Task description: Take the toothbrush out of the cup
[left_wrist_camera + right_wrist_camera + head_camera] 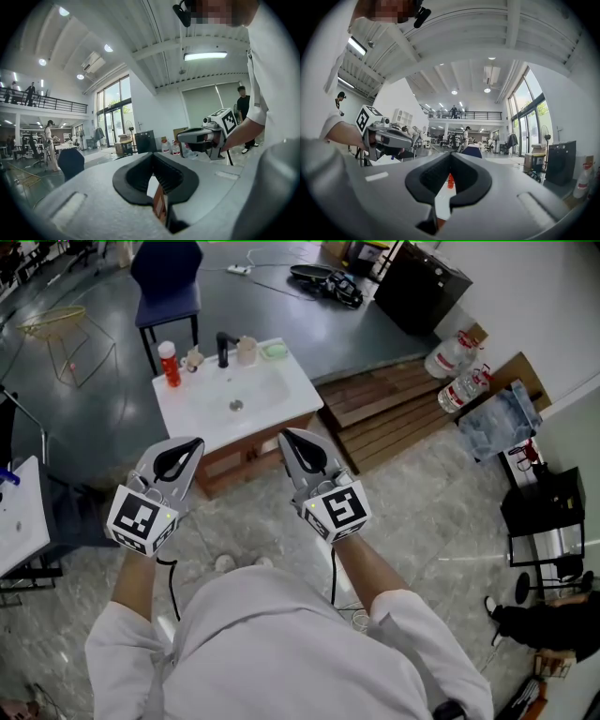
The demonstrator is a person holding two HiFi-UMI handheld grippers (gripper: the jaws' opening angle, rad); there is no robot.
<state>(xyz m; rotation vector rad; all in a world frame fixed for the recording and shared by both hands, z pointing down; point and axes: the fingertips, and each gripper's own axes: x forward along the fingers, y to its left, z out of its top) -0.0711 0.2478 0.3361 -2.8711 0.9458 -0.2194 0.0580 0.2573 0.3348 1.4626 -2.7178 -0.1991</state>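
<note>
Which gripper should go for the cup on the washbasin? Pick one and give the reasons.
Right, by a little. The right gripper sits nearer the cup, with only the basin between. The left gripper would reach past the black faucet. Both are shut, short of the basin.

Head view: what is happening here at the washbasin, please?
A person stands before a white washbasin, holding the left gripper and right gripper level, short of it. Both are shut and empty. The cup by the tap is untouched; the toothbrush is too small to make out.
</note>
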